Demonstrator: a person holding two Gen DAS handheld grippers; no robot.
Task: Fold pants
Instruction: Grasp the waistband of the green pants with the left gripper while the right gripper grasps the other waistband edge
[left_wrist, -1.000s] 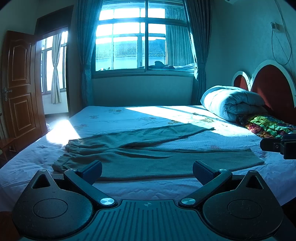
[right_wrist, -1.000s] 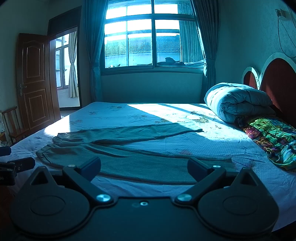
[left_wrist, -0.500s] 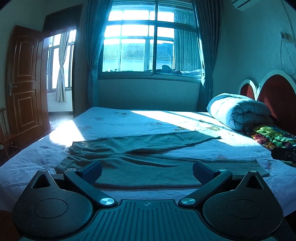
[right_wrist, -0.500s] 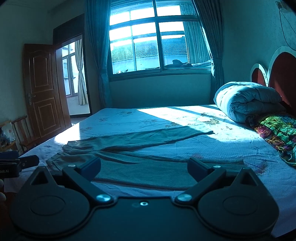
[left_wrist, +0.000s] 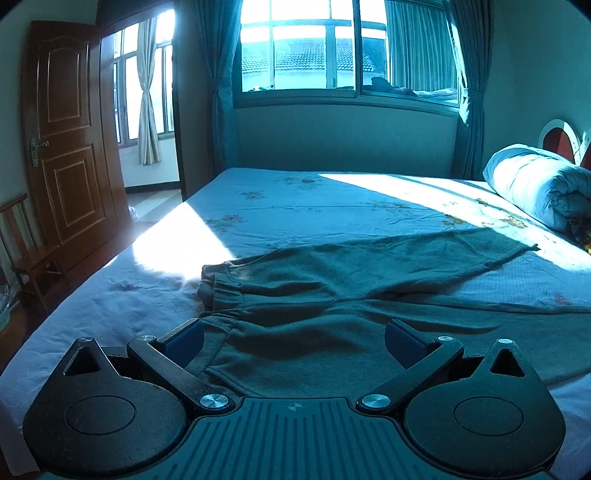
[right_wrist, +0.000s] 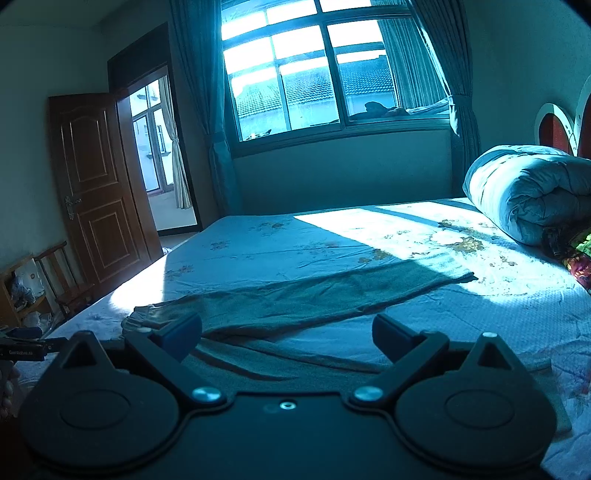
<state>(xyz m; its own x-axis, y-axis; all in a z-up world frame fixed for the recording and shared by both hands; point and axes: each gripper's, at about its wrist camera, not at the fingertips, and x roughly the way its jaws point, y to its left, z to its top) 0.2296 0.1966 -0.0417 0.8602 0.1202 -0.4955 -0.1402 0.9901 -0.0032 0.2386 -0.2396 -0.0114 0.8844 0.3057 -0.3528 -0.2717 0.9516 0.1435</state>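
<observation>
Pants lay flat along bed's near edge, unfolded | left hand-held gripper spread above waistband, poised to grasp | right hand-held gripper spread over legs

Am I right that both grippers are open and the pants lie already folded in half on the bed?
Not quite. The left gripper and right gripper are open, but the pants are not folded: the left wrist view shows both legs spread apart, flat on the bed.
</observation>
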